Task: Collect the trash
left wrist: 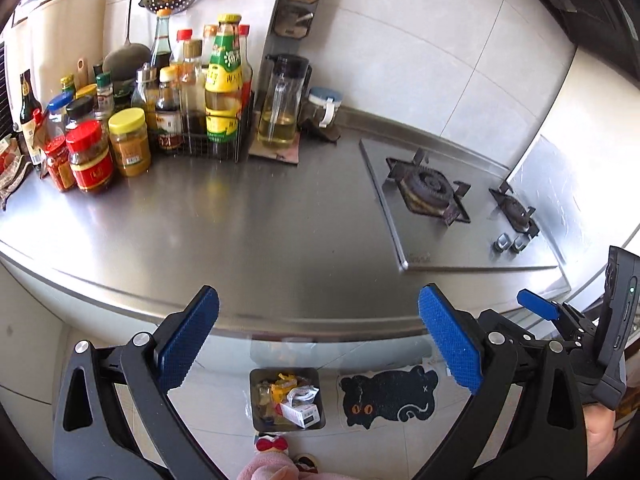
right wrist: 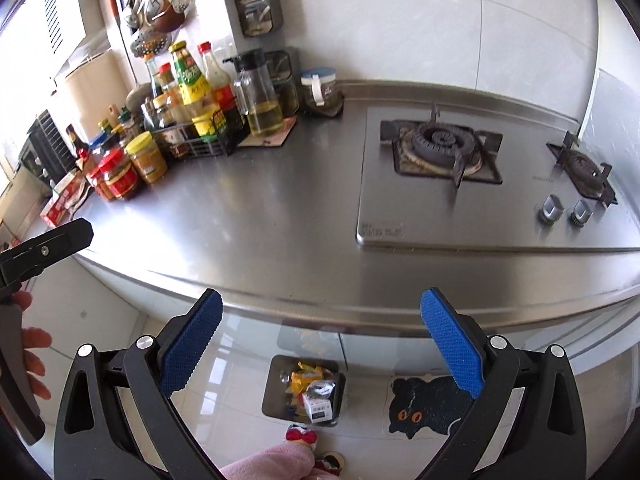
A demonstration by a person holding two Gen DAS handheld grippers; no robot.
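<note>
A dark square trash bin [left wrist: 256,380] [right wrist: 274,376] stands on the floor below the counter's front edge. In it lie yellow wrappers [left wrist: 286,388] [right wrist: 306,378], a crumpled foil piece and a small white box [left wrist: 301,413] [right wrist: 318,406]. My left gripper [left wrist: 318,338] hangs high above the bin, open, with nothing between its blue pads. My right gripper [right wrist: 322,340] is open too and holds nothing, likewise above the bin. The right gripper [left wrist: 538,306] shows at the right edge of the left wrist view, and the left gripper's black body at the left edge of the right wrist view.
A steel counter [left wrist: 240,216] [right wrist: 248,224] carries several sauce bottles and jars [left wrist: 132,136] [right wrist: 152,148] at the back left, an oil jug [left wrist: 282,104] and a two-burner gas hob [left wrist: 432,188] [right wrist: 444,148]. A black cat mat [left wrist: 386,396] [right wrist: 430,406] lies on the floor beside the bin. Pink slippers show below.
</note>
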